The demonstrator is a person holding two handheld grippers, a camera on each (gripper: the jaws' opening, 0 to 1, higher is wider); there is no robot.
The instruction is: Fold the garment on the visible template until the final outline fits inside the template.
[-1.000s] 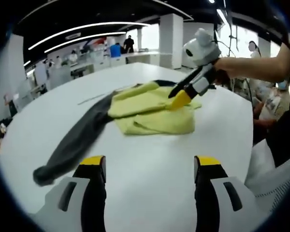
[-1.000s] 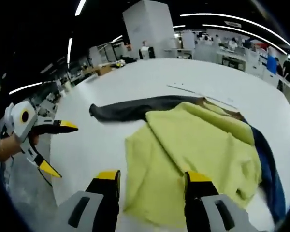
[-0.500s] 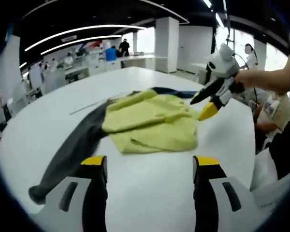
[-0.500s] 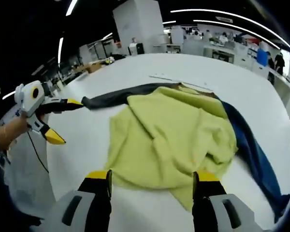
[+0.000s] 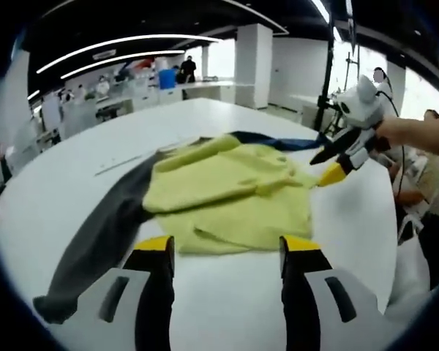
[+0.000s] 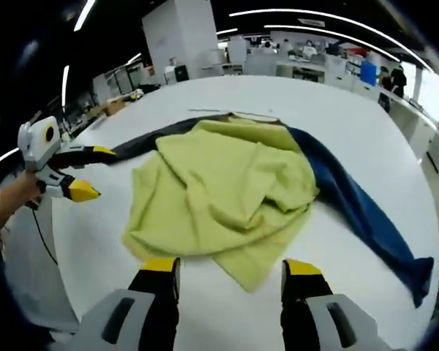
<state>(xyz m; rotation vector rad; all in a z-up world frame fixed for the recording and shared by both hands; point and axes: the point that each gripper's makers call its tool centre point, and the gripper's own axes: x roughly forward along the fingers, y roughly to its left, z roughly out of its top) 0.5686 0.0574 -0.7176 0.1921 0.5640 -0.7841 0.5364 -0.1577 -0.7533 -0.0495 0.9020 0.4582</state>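
one garment point(image 6: 227, 194) before right gripper point(image 6: 227, 281)

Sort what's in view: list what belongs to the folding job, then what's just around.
For the job:
yellow garment
dark sleeves
left claw, open
right claw, open

Just around:
white table
desks and people in the background

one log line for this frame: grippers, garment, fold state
left gripper: open, empty | right gripper: open, empty | garment: rumpled yellow body, dark sleeves splayed on white table | fold: not done
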